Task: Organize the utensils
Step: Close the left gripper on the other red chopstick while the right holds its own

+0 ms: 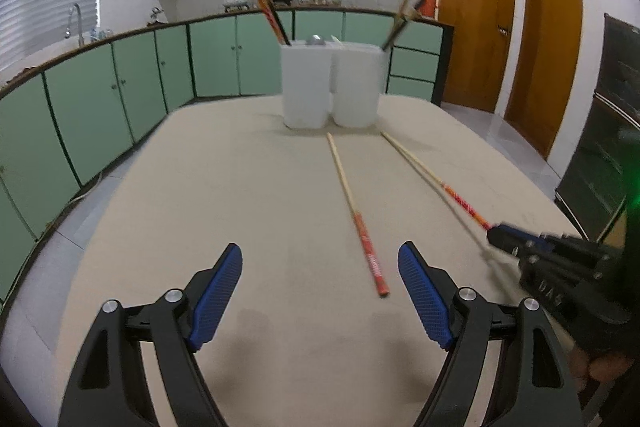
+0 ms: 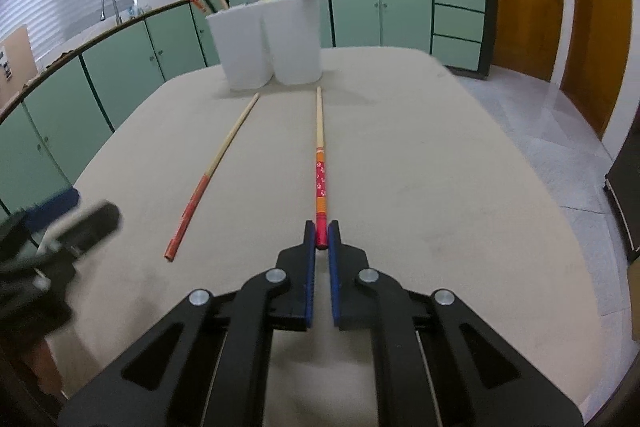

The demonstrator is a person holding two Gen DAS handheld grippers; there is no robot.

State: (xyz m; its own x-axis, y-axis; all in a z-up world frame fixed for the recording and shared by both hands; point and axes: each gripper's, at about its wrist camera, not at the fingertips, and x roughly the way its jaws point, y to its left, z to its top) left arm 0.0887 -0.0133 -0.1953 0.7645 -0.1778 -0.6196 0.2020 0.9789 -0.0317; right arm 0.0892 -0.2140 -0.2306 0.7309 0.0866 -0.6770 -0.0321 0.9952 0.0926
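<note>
We judge the task well under way: several chopsticks already stand in the two white plastic holders [image 2: 266, 43] at the upper centre of the right wrist view. Two remain on the beige tabletop [image 2: 420, 167]. Our right gripper [image 2: 321, 235] is clamped on the red end of the flower-patterned bamboo chopstick [image 2: 320, 163] at frame centre, while the plain red-handled bamboo chopstick [image 1: 356, 215] lies free, centre-right in the left view. Our left gripper [image 1: 320, 267] hangs spread wide, holding nothing. Bare tabletop runs ahead to the holders; edges sit far left and right.
</note>
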